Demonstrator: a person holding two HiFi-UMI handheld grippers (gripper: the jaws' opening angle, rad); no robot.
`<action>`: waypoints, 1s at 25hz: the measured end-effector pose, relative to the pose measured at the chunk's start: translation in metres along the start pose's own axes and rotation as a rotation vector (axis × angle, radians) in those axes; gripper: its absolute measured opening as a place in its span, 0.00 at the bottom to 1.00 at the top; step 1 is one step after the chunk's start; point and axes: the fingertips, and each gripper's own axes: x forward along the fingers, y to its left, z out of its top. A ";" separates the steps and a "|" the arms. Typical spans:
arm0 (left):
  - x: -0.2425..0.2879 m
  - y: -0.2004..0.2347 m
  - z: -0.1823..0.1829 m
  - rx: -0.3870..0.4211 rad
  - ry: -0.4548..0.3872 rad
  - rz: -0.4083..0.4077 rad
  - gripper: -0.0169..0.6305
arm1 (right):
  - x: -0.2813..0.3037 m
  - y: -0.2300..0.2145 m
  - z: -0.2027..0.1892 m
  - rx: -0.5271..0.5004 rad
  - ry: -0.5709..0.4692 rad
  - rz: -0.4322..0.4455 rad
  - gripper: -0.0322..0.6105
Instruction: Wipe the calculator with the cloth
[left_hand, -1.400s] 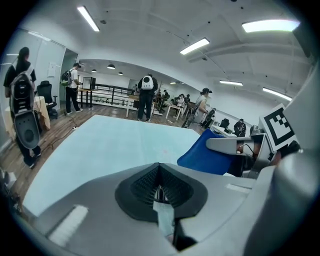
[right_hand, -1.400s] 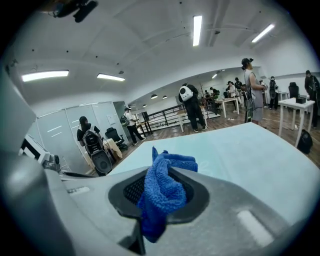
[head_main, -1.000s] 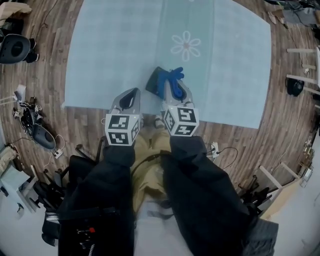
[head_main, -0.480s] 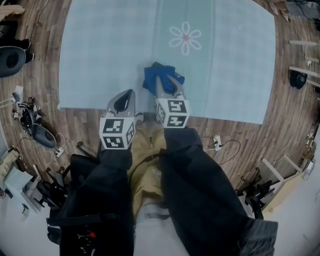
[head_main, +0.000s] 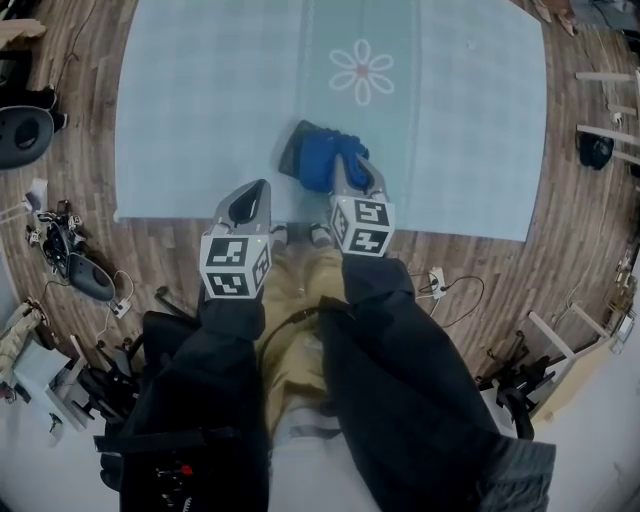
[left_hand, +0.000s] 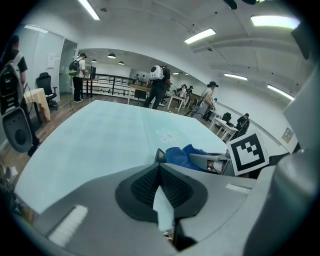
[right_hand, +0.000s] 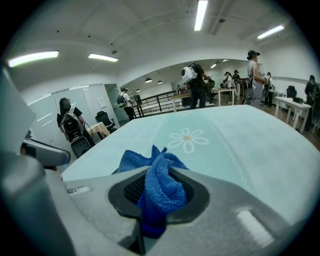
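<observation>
A dark calculator lies near the front edge of the pale blue table, mostly covered by a blue cloth. My right gripper is shut on the cloth and holds it down on the calculator. In the right gripper view the cloth bunches out between the jaws. My left gripper hangs shut and empty over the table's front edge, left of the calculator and apart from it. The left gripper view shows the cloth and a corner of the calculator just ahead to the right.
A white flower print marks the tablecloth beyond the calculator. Cables and devices lie on the wood floor at the left, more gear at the right. Several people stand far beyond the table.
The right gripper swept the cloth left across the calculator, then slightly back right, so the calculator's left edge shows again. The left gripper has stayed put.
</observation>
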 end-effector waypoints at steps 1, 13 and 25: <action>0.000 -0.001 0.000 0.002 0.000 -0.002 0.02 | -0.002 -0.004 -0.002 -0.001 0.002 -0.009 0.14; -0.001 -0.008 0.004 0.008 -0.012 -0.016 0.02 | -0.040 -0.054 -0.003 0.009 -0.014 -0.104 0.14; -0.005 -0.004 0.018 0.002 -0.042 -0.004 0.02 | -0.067 0.010 0.069 0.033 -0.186 0.072 0.14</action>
